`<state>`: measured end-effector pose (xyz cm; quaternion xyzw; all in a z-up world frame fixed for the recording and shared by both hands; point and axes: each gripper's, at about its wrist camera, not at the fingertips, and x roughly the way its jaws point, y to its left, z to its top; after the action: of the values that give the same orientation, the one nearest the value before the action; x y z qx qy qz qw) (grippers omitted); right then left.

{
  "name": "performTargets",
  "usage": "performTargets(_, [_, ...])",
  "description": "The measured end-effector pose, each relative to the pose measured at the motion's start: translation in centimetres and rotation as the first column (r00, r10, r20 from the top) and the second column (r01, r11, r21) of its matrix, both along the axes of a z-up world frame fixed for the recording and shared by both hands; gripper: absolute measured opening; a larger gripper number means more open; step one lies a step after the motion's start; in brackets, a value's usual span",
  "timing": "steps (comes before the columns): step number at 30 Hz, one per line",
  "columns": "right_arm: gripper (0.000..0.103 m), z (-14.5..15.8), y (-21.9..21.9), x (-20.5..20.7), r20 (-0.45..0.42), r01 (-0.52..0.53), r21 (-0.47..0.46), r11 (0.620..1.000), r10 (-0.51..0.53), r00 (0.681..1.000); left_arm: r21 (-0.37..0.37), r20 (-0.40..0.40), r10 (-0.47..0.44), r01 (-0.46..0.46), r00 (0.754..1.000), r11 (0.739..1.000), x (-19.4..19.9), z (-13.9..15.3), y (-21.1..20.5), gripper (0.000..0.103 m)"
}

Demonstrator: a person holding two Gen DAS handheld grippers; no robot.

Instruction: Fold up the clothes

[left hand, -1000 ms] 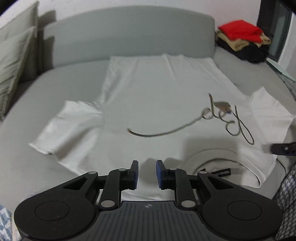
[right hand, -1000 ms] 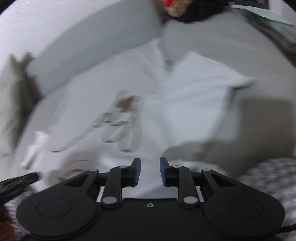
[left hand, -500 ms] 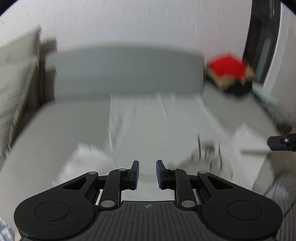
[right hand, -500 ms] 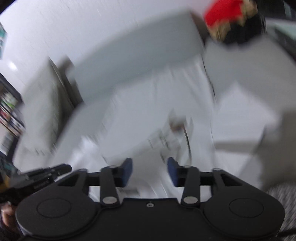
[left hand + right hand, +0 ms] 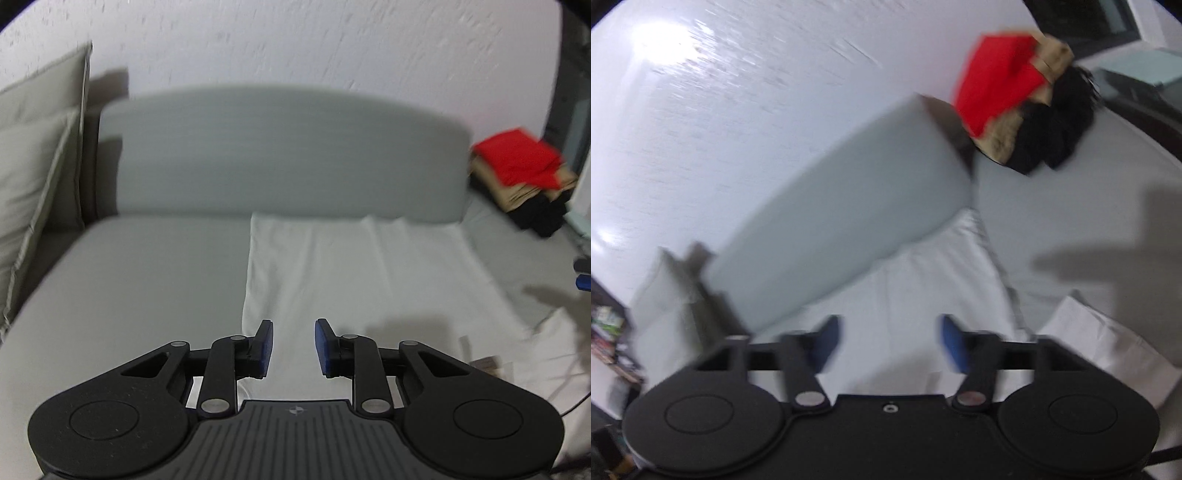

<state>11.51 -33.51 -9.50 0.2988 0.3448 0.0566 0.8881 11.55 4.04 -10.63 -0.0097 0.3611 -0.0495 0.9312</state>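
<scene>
Both wrist views look forward over the white shirt point(image 5: 332, 273) toward the sofa back point(image 5: 827, 221).

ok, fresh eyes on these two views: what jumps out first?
The red folded garment topping a pile of clothes at the sofa's far right corner. Then the white T-shirt spread flat on the grey sofa, just ahead of the left gripper, whose jaws hold nothing.

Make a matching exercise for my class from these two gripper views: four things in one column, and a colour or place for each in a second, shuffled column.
Things:
1. T-shirt
2. Top garment of the pile
3. Cushions
4. Gripper pads

Descriptions:
A. blue
B. white, spread on the grey sofa
C. upright at the far left
D. red

Pairs: 1-B, 2-D, 3-C, 4-A
</scene>
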Motion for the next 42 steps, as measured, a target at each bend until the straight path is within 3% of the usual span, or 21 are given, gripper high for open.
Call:
performTargets(1, [0.023,-1.6,-0.3,1.1,-0.031,0.013,-0.013,1.0,-0.013,0.999,-0.021,-0.021,0.007,-0.007,1.0,1.0,0.9,-1.2,0.1,0.022])
performTargets(3, [0.023,-4.8,-1.0,3.2,-0.093,0.042,-0.032,0.999,-0.044,0.995,-0.064,-0.063,0.019,-0.023,0.998,0.998,2.8,-3.5,0.3,0.013])
performTargets(5, [0.023,-7.8,-1.3,5.2,-0.152,0.063,-0.054,0.997,-0.07,0.986,-0.094,-0.096,0.027,-0.036,0.995,0.995,4.6,-5.6,0.3,0.013])
performTargets(9, [0.023,-11.8,0.2,8.5,-0.2,0.005,-0.055,0.998,-0.016,0.98,-0.068,-0.101,0.022,-0.029,0.995,0.997,8.3,-8.7,-0.8,0.01])
performTargets(11, [0.023,-13.1,1.0,9.6,-0.208,-0.029,-0.058,0.998,0.016,0.978,-0.064,-0.112,0.086,-0.094,0.99,0.994,9.9,-10.1,0.0,0.01])
performTargets(13, [0.023,-14.0,1.2,10.1,-0.23,-0.027,-0.103,0.994,0.003,0.973,0.001,-0.15,0.245,-0.248,0.958,0.969,11.1,-11.7,2.1,0.005])
performTargets(14, [0.017,-14.3,0.9,10.1,-0.242,-0.004,-0.152,0.988,-0.033,0.97,0.009,-0.164,0.3,-0.302,0.94,0.953,11.2,-12.3,3.5,0.008])
performTargets(16, [0.0,-14.5,0.2,9.7,-0.252,0.041,-0.24,0.97,-0.103,0.962,0.076,-0.143,0.372,-0.364,0.917,0.928,10.9,-12.4,5.4,0.009])
performTargets(18, [0.0,-14.5,-0.6,9.1,-0.242,0.065,-0.264,0.962,-0.131,0.961,0.19,-0.119,0.416,-0.391,0.901,0.901,10.9,-12.0,6.1,0.007])
performTargets(19, [0.0,-14.4,-0.5,8.9,-0.242,0.063,-0.264,0.962,-0.129,0.962,0.203,-0.124,0.429,-0.401,0.895,0.894,11.0,-11.6,6.5,0.006])
performTargets(20, [0.0,-14.0,-0.2,8.8,-0.237,0.06,-0.274,0.96,-0.128,0.963,0.159,-0.121,0.421,-0.401,0.899,0.902,10.8,-10.9,6.9,0.005])
performTargets(23, [0.013,-12.3,0.9,8.5,-0.183,0.059,-0.275,0.96,-0.112,0.977,0.034,-0.094,0.381,-0.379,0.92,0.925,10.3,-8.5,7.2,0.006])
performTargets(25, [0.023,-10.9,1.5,8.7,-0.132,0.044,-0.237,0.97,-0.077,0.988,-0.03,-0.061,0.315,-0.317,0.947,0.948,10.8,-7.2,5.9,0.007])
performTargets(28, [0.025,-10.4,1.9,10.5,-0.099,0.027,-0.134,0.991,-0.04,0.994,-0.073,-0.052,0.201,-0.204,0.978,0.976,12.4,-6.7,2.6,0.017])
performTargets(32, [0.024,-12.5,3.1,15.0,-0.126,-0.012,-0.059,0.998,0.005,0.992,-0.076,-0.073,0.075,-0.08,0.995,0.994,15.4,-8.5,-2.3,0.017])
performTargets(36, [0.016,-15.5,4.0,18.5,-0.158,-0.093,0.02,0.996,0.095,0.983,-0.1,-0.099,-0.012,0.002,0.995,0.995,17.4,-11.9,-5.2,0.015])
performTargets(37, [0.002,-15.8,3.8,18.7,-0.152,-0.09,0.001,0.996,0.089,0.984,-0.089,-0.098,0.01,-0.019,0.995,0.996,17.8,-12.7,-4.8,0.015])
performTargets(39, [0.0,-16.2,2.9,18.7,-0.133,-0.037,-0.042,0.998,0.031,0.991,-0.071,-0.054,0.085,-0.089,0.995,0.994,18.1,-13.4,-3.4,0.012])
performTargets(41, [0.0,-16.3,1.3,18.5,-0.122,0.054,-0.113,0.992,-0.067,0.99,0.002,-0.005,0.159,-0.159,0.987,0.987,18.5,-13.7,-2.0,0.012])
performTargets(42, [0.0,-16.5,0.6,18.5,-0.128,0.095,-0.172,0.98,-0.118,0.985,0.08,0.014,0.199,-0.2,0.98,0.977,18.9,-13.7,-2.0,0.012])
